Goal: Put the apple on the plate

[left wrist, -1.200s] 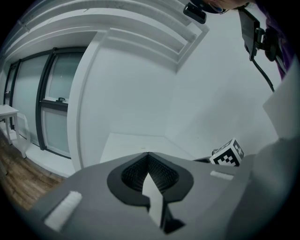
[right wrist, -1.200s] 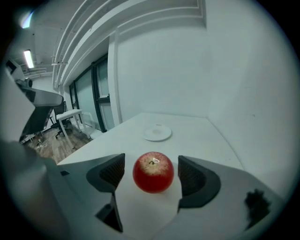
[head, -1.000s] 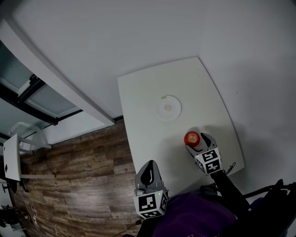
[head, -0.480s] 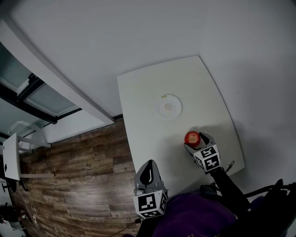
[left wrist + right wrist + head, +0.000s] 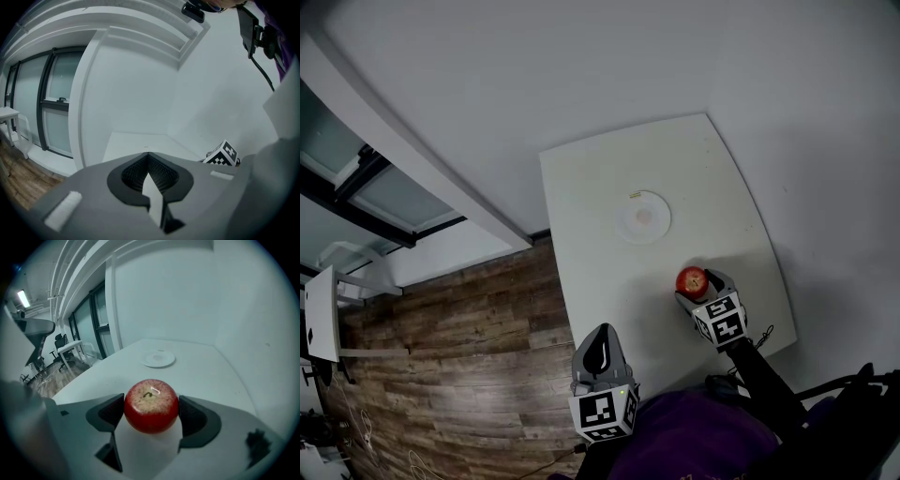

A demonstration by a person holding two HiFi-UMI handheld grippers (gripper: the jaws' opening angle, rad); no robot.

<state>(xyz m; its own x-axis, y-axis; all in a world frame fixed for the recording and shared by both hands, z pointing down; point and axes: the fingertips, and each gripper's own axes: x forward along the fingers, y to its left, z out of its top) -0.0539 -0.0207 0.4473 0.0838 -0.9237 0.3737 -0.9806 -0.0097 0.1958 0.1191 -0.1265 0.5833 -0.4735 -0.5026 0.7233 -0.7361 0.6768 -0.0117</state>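
Observation:
A red apple [image 5: 151, 405] with a yellowish top sits between the jaws of my right gripper [image 5: 151, 416], both pads pressed against its sides. In the head view the apple [image 5: 691, 279] is over the white table's near right part, with the right gripper [image 5: 697, 288] just behind it. A small white plate [image 5: 643, 217] lies further away near the table's middle; in the right gripper view the plate [image 5: 159, 359] is straight ahead, beyond the apple. My left gripper [image 5: 599, 353] hangs off the table's near left edge, its jaws closed with nothing between them [image 5: 149, 174].
The white table [image 5: 591, 216] stands against a pale wall, with wooden floor [image 5: 459, 366] to its left. A white desk [image 5: 321, 314] stands at the far left. Glass windows and office chairs [image 5: 60, 344] show in the right gripper view.
The right gripper with the apple has barely shifted; the left gripper stays where it was.

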